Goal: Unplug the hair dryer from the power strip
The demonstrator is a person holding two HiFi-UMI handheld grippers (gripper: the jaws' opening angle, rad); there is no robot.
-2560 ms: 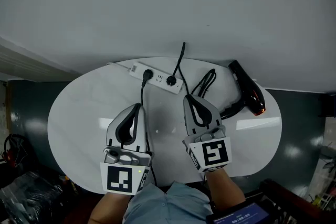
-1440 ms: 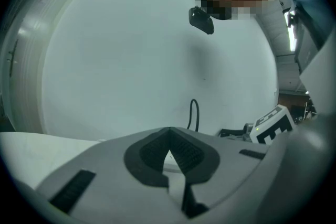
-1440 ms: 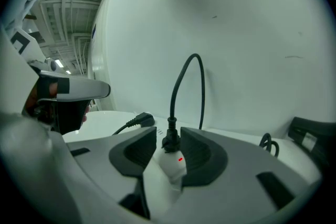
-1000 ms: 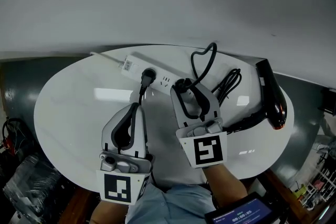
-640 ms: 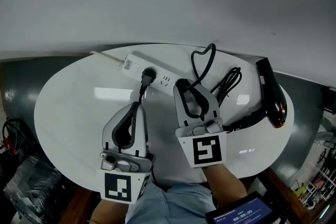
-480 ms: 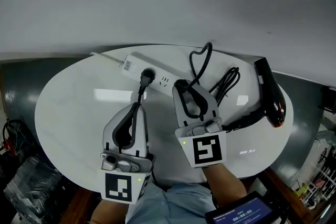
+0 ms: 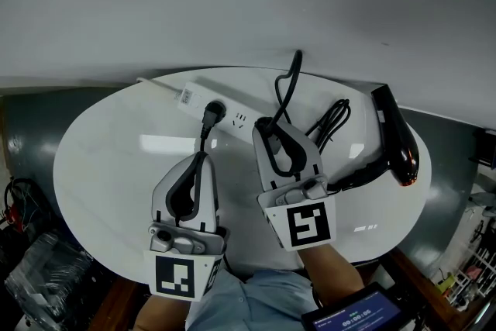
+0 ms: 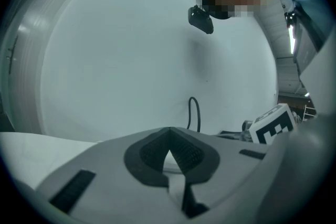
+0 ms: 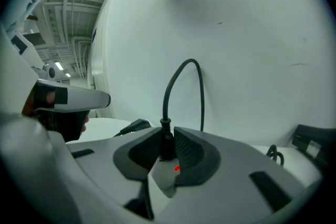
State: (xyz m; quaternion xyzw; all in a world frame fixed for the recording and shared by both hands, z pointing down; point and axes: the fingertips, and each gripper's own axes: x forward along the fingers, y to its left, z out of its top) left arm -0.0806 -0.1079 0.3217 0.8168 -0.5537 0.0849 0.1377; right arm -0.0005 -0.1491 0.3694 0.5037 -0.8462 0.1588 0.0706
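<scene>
the right gripper [image 7: 266, 126] has just been closing and clamps the hair dryer's plug [image 9: 166, 136] at the right end of the power strip [image 7: 203, 106]. the hair dryer [image 7: 394, 142] lies well to its right. the left gripper [image 7: 203, 156] is pinched together and empty, just short of the strip.

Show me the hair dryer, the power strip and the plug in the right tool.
hair dryer [image 7: 391, 132], head view, on its black barrel.
power strip [image 7: 239, 120], head view, on its white top face.
plug [image 9: 167, 141], right gripper view, on its black body.
</scene>
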